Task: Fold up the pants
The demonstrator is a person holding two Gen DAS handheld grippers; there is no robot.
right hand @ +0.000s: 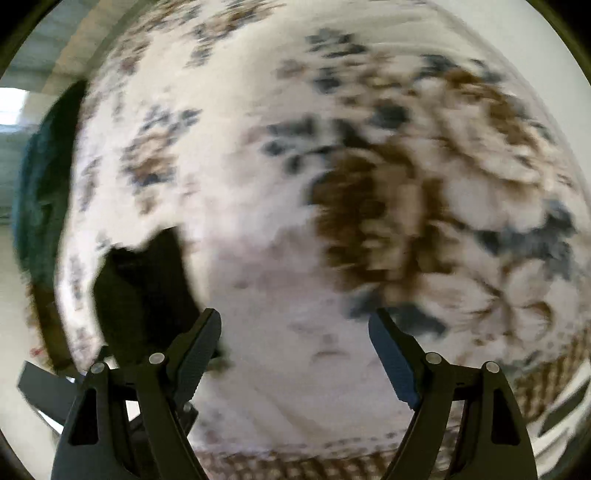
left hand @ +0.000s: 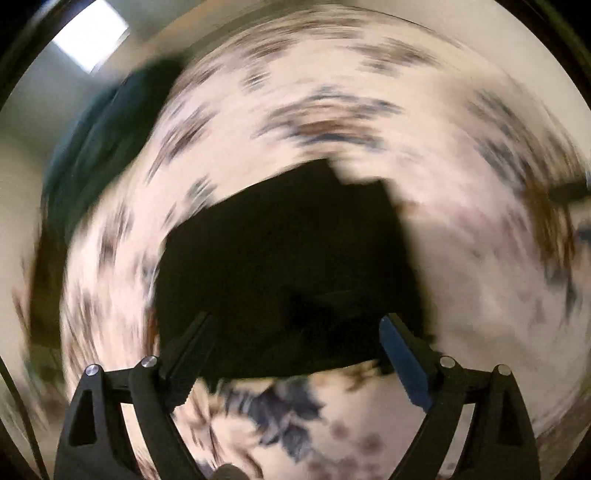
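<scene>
The left gripper (left hand: 297, 332) sits at the bottom of its view with its two fingers spread wide and nothing between them. Just beyond the fingertips, filling the middle of the frame, lie the black pants (left hand: 288, 266), a flat dark block with a stepped upper edge; no folds or seams can be made out in the black. They rest on a pale bedspread (left hand: 461, 258) printed with blue and brown flowers, which is smeared by motion blur across most of the frame. At the upper left a dark teal cloth (left hand: 96, 136) lies at the bedspread's edge, and above it a bright window (left hand: 92, 33) shows in the corner.

The right gripper (right hand: 295, 332) is likewise released, fingers wide apart and empty, over bare bedspread (right hand: 258, 258). In this view the pants (right hand: 144, 288) sit at the lower left, partly behind the left-hand finger (right hand: 199, 354); whether that finger touches them cannot be told. A large brown flower patch (right hand: 362, 221) lies right of centre. The teal cloth (right hand: 37, 192) runs along the left edge, and a brown patterned border (right hand: 332, 469) shows along the bottom.
</scene>
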